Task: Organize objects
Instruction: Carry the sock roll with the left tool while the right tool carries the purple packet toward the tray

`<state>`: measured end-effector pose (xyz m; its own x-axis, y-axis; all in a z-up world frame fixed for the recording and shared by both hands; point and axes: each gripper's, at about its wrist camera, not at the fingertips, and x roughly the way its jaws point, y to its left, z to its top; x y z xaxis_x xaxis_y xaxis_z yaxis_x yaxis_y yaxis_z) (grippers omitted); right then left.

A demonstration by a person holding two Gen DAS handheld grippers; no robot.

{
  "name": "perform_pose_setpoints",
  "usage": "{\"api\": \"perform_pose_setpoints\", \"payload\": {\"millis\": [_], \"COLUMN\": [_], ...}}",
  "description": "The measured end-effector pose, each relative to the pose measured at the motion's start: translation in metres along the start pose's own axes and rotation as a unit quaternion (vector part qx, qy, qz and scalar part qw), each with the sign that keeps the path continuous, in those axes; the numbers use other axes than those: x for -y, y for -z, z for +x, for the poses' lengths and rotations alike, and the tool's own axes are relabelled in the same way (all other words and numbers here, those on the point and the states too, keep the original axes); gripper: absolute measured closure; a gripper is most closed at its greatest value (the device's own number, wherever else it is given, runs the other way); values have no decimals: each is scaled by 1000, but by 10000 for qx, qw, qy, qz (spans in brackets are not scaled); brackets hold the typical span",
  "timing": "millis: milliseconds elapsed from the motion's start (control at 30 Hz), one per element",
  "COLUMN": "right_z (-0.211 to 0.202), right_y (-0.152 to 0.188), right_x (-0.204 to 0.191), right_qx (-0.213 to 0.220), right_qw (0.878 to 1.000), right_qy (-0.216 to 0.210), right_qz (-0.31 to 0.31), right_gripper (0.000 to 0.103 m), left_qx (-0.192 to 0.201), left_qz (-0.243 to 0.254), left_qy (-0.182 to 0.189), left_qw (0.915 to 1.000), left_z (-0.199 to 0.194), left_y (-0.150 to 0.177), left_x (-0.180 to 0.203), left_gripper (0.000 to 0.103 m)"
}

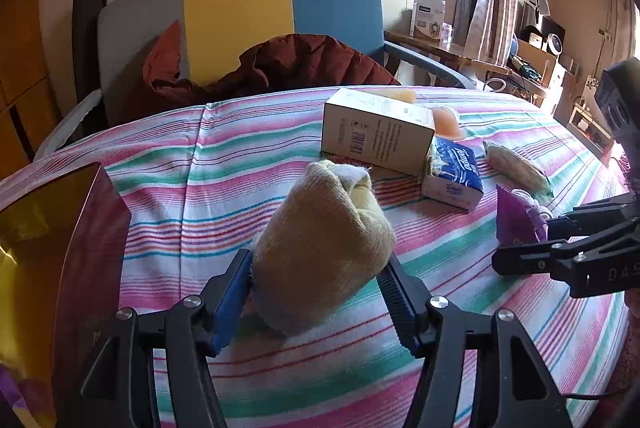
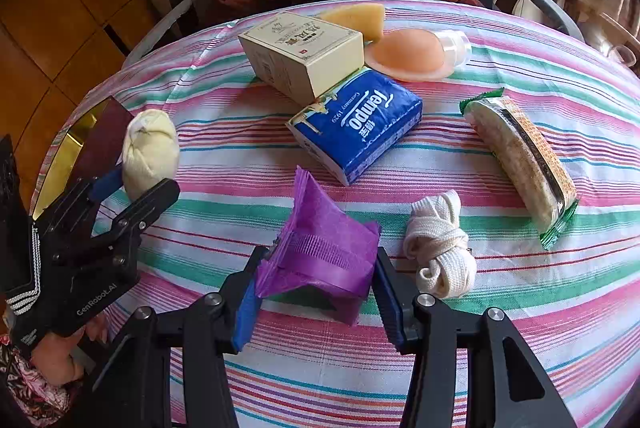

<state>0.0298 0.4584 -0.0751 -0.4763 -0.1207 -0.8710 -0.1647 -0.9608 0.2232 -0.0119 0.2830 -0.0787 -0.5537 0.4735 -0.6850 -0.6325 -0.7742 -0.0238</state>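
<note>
My left gripper (image 1: 318,270) is shut on a rolled yellow sock (image 1: 324,248), held just over the striped tablecloth (image 1: 240,155); the sock also shows in the right wrist view (image 2: 150,147), with the left gripper (image 2: 132,183) around it. My right gripper (image 2: 316,276) is shut on a folded purple cloth bag (image 2: 320,248), whose edge shows in the left wrist view (image 1: 514,218) ahead of the right gripper (image 1: 560,240).
On the table lie a cream box (image 2: 300,51), a blue Tempo tissue pack (image 2: 356,123), a wrapped snack bar (image 2: 524,155), a coiled white strap (image 2: 438,248), an orange dome lid (image 2: 408,55) and a yellow sponge wedge (image 2: 356,17). A maroon and gold box (image 1: 60,252) stands left. A chair (image 1: 240,11) is behind.
</note>
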Motion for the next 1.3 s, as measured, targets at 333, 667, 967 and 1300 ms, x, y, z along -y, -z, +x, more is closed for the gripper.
{"api": "perform_pose_setpoints", "payload": {"millis": [333,667,967,1300], "right_z": [-9,-7,-9,-14], "right_y": [7,6,8,10], "right_x": [-23,-19,-28,-43], "right_qx": [310,316,441,679], "right_qw": [9985,9989,9977,9944], "right_qy": [-74,-33,-27,-115], "right_qz": [-439,-334,-524,-797], "right_gripper": [52,52,52,52], "left_qx": [65,167,444,384], "left_qz": [-59,-217,-1036,-2019], "left_qy": [175,540,489,108], "left_qw": [9998,9982,9924,9786], "left_z": [-32,-81,-122,-135], "left_y": [25,48,37,39], "left_x": [5,0,-49,-124], "left_gripper": [39,39,39,39]}}
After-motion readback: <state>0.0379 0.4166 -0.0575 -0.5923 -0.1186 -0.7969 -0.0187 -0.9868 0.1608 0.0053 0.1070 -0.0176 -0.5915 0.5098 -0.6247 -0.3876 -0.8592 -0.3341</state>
